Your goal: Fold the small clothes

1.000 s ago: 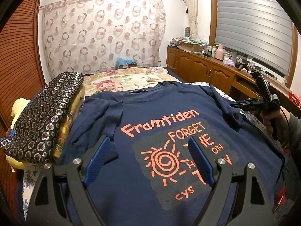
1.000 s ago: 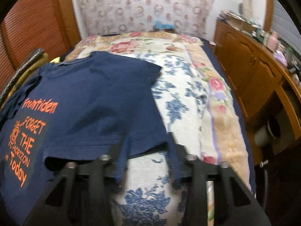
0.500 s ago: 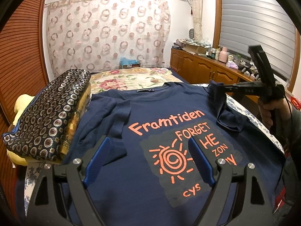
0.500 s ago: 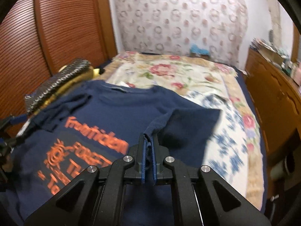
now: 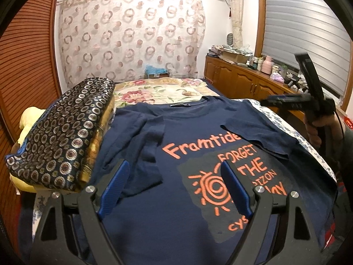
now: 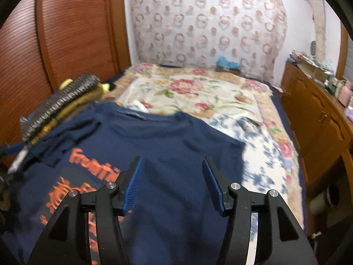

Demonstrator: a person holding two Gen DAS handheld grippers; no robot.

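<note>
Navy cotton, a T-shirt (image 5: 187, 209), lies face up on the bed (image 6: 198, 92), its collar toward the far end and its orange print showing; both sleeves are already turned in over the chest, the left sleeve (image 5: 143, 145) lying crumpled beside the patterned cushion (image 5: 64, 132), the right sleeve (image 5: 258, 128) laid flat across the start of the lettering; so the first step looks done and the body itself is not yet folded, with sides and hem still spread out; the left gripper (image 5: 174, 190) hovers wide open above the print with nothing between its pads; the right gripper (image 6: 174, 183) has just been opening, its jaws standing about half apart and empty above the folded sleeve, the cloth lying free beneath; what is left, I judge, is folding the sides inward, then bringing the hem up toward the collar, perhaps after smoothing the rumpled left sleeve.
</note>
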